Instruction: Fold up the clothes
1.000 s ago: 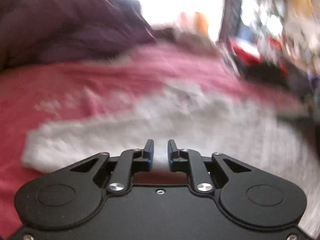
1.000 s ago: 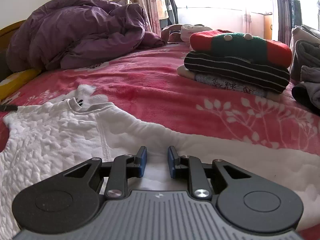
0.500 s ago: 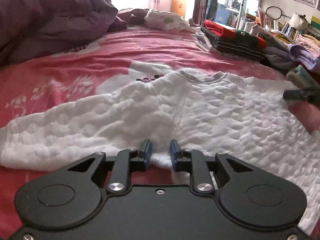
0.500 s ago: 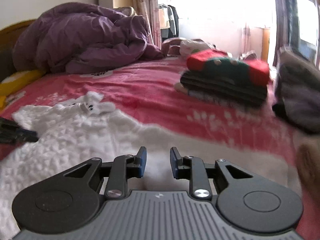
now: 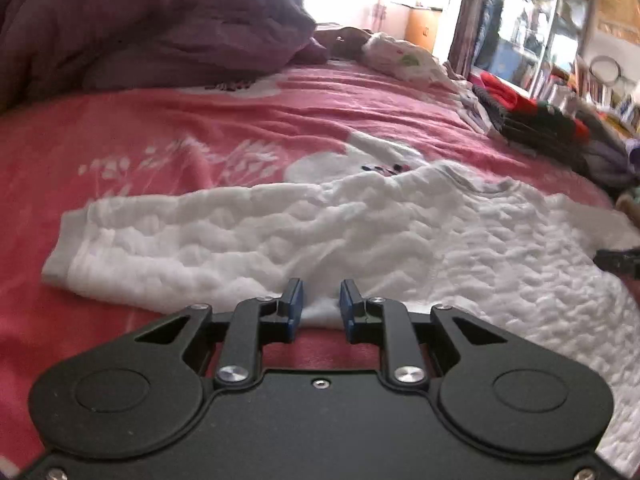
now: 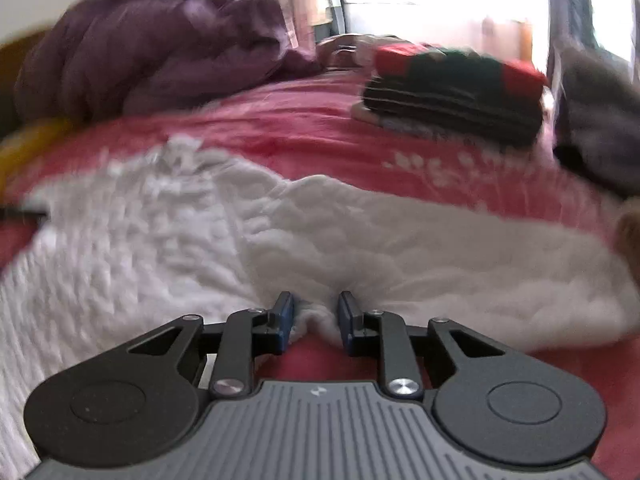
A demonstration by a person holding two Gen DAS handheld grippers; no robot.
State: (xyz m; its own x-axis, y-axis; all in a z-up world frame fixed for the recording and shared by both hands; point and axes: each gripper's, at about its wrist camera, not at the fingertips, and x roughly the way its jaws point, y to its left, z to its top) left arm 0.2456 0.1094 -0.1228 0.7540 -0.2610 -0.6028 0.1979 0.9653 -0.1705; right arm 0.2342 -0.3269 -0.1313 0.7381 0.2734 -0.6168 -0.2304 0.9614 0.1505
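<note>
A white quilted sweater [image 5: 360,232] lies spread flat on the pink bedspread [image 5: 200,128], one sleeve stretched to the left. My left gripper [image 5: 319,306] sits at the sweater's near edge under that sleeve, jaws slightly apart with a fold of white fabric between them. In the right wrist view the sweater [image 6: 320,232] runs across the frame, its other sleeve to the right. My right gripper [image 6: 314,314] is at the near edge, jaws slightly apart around a bunched bit of fabric. The right gripper's tip shows in the left wrist view [image 5: 618,260].
A purple duvet [image 5: 140,28] is heaped at the head of the bed. A stack of folded clothes [image 6: 456,92] topped by a red and green sweater stands at the far right, with grey garments [image 6: 596,120] beside it. Shelves [image 5: 560,40] line the right wall.
Both grippers' jaws have spread a little wider. The right gripper has moved in on the sweater's edge, which now bunches between its fingers. The left view has shifted left along the sleeve.
</note>
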